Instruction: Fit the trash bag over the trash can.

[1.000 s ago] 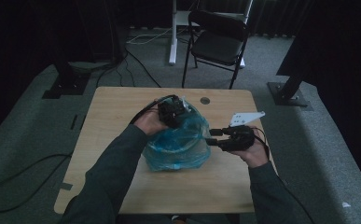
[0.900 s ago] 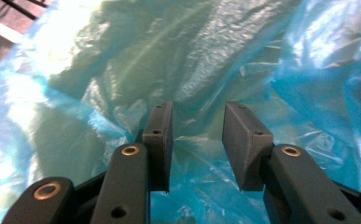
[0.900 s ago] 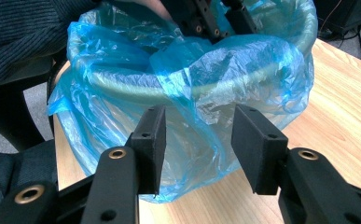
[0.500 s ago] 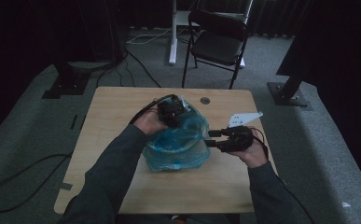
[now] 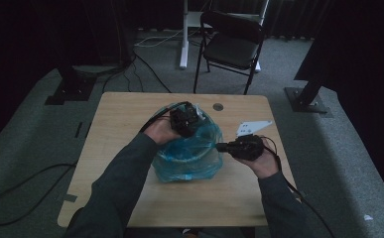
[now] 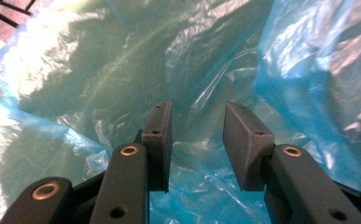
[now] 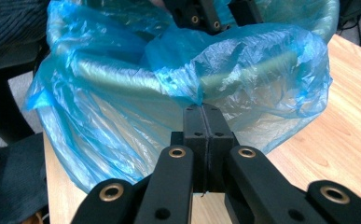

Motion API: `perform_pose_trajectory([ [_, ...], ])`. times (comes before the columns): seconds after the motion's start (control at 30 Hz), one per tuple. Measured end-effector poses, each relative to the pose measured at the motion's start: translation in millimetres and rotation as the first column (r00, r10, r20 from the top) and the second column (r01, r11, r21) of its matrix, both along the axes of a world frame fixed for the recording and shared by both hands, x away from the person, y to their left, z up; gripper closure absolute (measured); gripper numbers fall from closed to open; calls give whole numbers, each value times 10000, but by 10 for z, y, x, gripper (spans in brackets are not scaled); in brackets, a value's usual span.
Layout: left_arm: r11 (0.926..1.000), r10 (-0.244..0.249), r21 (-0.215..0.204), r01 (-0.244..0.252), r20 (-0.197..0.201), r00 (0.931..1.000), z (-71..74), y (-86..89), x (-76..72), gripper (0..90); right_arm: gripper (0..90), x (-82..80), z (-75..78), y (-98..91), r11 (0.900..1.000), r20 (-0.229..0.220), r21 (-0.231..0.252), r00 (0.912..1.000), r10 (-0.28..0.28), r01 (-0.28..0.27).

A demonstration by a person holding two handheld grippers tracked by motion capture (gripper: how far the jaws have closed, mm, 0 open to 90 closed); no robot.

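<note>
Right gripper (image 7: 205, 112) jaws just closed, now pinching fold of thin translucent blue plastic bag (image 7: 243, 60) at near rim; grip secured, bag ready to be pulled; bag drapes round green bin (image 5: 192, 157) mid-table; left gripper (image 6: 197, 135) jaws apart inside bag, film between, unpressed.

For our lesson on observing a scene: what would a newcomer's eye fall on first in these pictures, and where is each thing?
First, the crinkled blue plastic bag, lining a round tub in the middle of the wooden table. Next, the right gripper, its jaws just closed, pinching a fold of the bag at its near side. The left gripper reaches into the bag from above with jaws apart. A black folding chair stands behind the table.
</note>
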State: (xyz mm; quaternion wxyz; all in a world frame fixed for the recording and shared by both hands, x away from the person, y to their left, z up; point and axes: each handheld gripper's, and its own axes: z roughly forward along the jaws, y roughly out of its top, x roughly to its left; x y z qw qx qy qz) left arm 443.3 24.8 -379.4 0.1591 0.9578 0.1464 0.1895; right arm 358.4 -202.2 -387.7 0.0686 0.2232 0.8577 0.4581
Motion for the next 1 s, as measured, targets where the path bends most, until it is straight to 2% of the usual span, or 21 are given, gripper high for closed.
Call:
perform_pose_trajectory([
  [0.07, 10000, -34, 66, 34, -26, 10000, -9, -6, 0, 624, 900, -10, -4, 1, 9998, -16, -177, 10000, 70, -70],
  [0.2, 9999, -69, 108, 69, -21, 10000, -9, -5, -4, 622, 900, -16, -5, -13, 9997, -101, -203, 9998, 163, -165],
  [0.27, 9998, -97, -150, 97, 15, 10000, 19, 11, -11, 620, 900, -18, 0, -19, 9997, -78, -165, 9998, 184, -185],
  [0.37, 9969, -101, -783, 111, 128, 9999, 95, 65, -27, 613, 897, -20, 7, -28, 9999, -56, -57, 9999, 163, -164],
  [0.47, 9903, -129, -1378, 163, 257, 9996, 193, 129, -71, 601, 896, -25, 15, -42, 9999, -47, 23, 9999, 161, -161],
  [0.53, 9820, -56, -1884, 120, 345, 9994, 257, 178, -104, 601, 896, -25, 18, -50, 9999, -39, 69, 9999, 150, -150],
  [0.57, 9820, -56, -1884, 120, 345, 9994, 257, 178, -104, 601, 896, -25, 18, -50, 9999, -39, 69, 9999, 150, -150],
  [0.63, 9702, 94, -2422, 31, 504, 9987, 337, 258, -143, 600, 893, -32, 24, -53, 9998, -28, 104, 9999, 153, -153],
  [0.67, 9702, 94, -2422, 31, 504, 9987, 337, 258, -143, 600, 893, -32, 24, -53, 9998, -28, 104, 9999, 153, -153],
  [0.7, 9586, 134, -2848, 33, 566, 9983, 382, 324, -164, 600, 890, -33, 26, -53, 9998, -27, 107, 9999, 151, -151],
  [0.73, 9586, 134, -2848, 33, 566, 9983, 382, 324, -164, 600, 890, -33, 26, -53, 9998, -27, 107, 9999, 151, -151],
  [0.77, 9403, 240, -3403, -31, 573, 9981, 423, 405, -178, 600, 889, -34, 28, -55, 9998, -13, 122, 9999, 153, -153],
  [0.8, 9403, 240, -3403, -31, 573, 9981, 423, 405, -178, 600, 889, -34, 28, -55, 9998, -13, 122, 9999, 153, -153],
  [0.83, 9260, 482, -3771, -179, 712, 9963, 455, 485, -195, 600, 884, -34, 29, -56, 9998, -15, 136, 9999, 147, -147],
  [0.87, 9260, 482, -3771, -179, 712, 9963, 455, 485, -195, 600, 884, -34, 29, -56, 9998, -15, 136, 9999, 147, -147],
  [0.93, 9117, 702, -4099, -281, 880, 9936, 487, 566, -218, 597, 876, -34, 29, -57, 9998, -20, 143, 9999, 162, -161],
  [0.97, 8912, 918, -4520, -372, 995, 9908, 522, 653, -243, 595, 864, -33, 28, -55, 9998, -27, 138, 9999, 162, -161],
  [1.0, 8912, 918, -4520, -372, 995, 9908, 522, 653, -243, 595, 864, -33, 28, -55, 9998, -27, 138, 9999, 162, -161],
])
